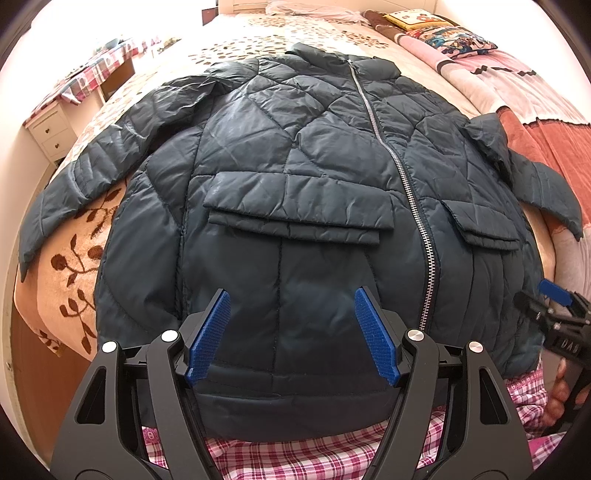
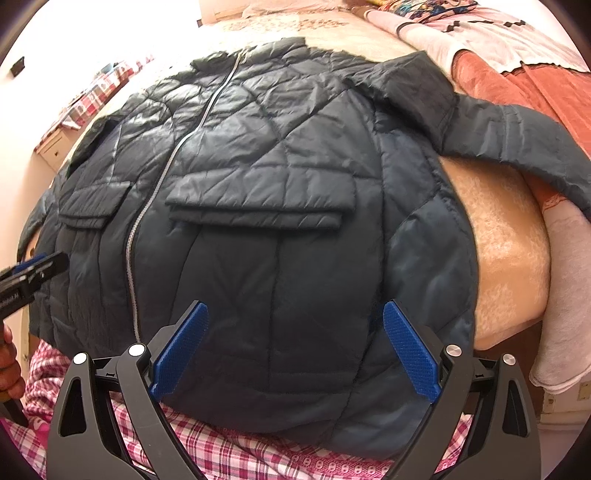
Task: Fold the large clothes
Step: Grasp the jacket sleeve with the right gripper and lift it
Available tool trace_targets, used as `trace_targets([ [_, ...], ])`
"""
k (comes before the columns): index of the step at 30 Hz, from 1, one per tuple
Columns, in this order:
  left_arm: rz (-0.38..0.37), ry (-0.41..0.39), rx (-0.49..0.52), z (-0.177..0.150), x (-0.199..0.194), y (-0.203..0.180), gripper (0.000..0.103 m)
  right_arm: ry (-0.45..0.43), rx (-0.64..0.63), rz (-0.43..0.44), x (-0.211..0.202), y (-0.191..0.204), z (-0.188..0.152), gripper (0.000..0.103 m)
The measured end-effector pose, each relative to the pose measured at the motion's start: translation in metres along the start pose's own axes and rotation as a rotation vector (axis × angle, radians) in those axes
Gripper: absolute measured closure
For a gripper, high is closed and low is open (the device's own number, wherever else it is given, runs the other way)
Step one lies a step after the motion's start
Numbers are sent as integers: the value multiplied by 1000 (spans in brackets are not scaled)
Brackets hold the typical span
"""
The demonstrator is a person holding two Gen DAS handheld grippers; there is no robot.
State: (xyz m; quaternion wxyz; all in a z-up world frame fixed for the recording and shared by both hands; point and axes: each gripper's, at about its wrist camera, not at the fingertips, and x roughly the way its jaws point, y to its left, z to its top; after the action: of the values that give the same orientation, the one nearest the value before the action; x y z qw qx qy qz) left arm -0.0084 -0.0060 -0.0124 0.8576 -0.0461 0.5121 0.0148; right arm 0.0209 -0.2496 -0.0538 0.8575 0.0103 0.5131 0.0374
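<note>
Two grippers hover over the near hem of a dark quilted jacket (image 1: pixel 295 177) spread front-up on a bed (image 1: pixel 66 266), zipped, sleeves out to both sides. The left gripper (image 1: pixel 293 332) has its blue fingers spread wide, nothing between them; the right gripper (image 2: pixel 295 347) is likewise apart and empty. Folded blankets (image 1: pixel 517 92) and a pillow (image 1: pixel 439 31) lie along the bed's right side, a white nightstand (image 1: pixel 48 133) to the left. Pink plaid fabric (image 1: pixel 295 454) crosses the bottom edge, partly hidden behind the gripper frames.
</note>
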Motion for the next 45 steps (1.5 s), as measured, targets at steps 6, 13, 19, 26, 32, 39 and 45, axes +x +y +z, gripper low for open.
trace_targets([
  [6,3,4,29,7,2,-4,32,-34,71,-9,-5,-24,18,10],
  [13,3,-12,62,21,-2,-11,31,-113,193,-24,-17,-71,44,10],
  [19,7,-29,75,37,-6,-16,30,-189,378,-48,-26,-133,59,10],
  [26,17,-8,77,45,0,-22,29,-233,618,-53,-21,-213,68,17],
  [32,21,18,85,43,5,-26,29,-222,872,2,1,-271,63,43],
  [39,22,35,88,43,10,-28,29,-321,1000,-24,1,-299,65,79],
  [45,-1,44,74,41,16,-25,29,-404,832,-142,-26,-270,84,94],
])
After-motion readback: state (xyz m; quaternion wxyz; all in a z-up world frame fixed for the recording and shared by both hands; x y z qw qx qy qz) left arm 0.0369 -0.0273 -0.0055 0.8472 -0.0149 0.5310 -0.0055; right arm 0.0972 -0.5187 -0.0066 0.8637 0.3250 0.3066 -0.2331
